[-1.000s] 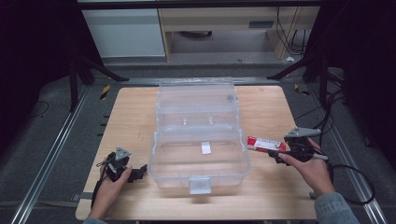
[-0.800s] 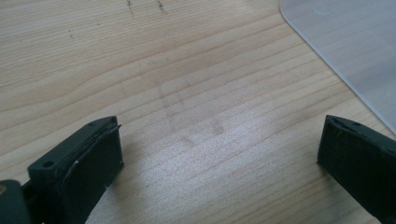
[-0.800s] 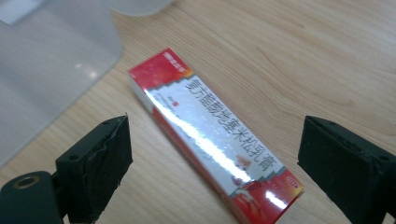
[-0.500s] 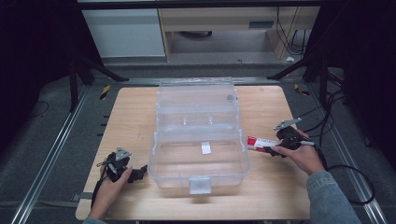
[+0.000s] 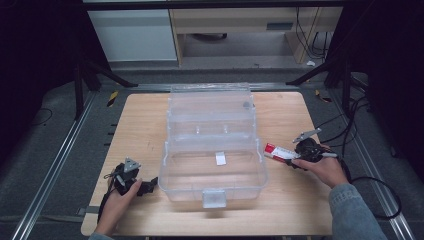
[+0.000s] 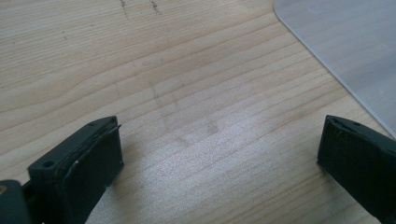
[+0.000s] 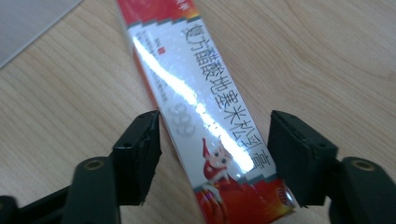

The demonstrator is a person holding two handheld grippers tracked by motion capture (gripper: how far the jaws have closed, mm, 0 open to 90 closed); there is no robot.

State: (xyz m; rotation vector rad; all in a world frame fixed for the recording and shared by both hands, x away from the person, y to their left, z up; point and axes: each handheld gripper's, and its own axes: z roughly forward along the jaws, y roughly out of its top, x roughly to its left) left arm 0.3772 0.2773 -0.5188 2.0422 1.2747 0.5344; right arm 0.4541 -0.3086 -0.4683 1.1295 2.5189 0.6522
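Red-white carton [image 7: 205, 116] lies flat on table [image 5: 150, 125], just right of clear box [image 5: 212, 150]. R gripper [image 7: 212, 149] straddles its near end, jaws just been closing, pads not yet touching. L gripper [image 6: 219, 154] wide open, nothing between, just left of box.

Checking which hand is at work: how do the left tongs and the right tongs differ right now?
The right tongs straddle the red and white box, their jaws having just been closing with gaps on both sides; the left tongs have only bare table between wide-open jaws. The right tongs sit right of the clear plastic case, the left tongs at its front left corner. Both are hand-held and low over the table.
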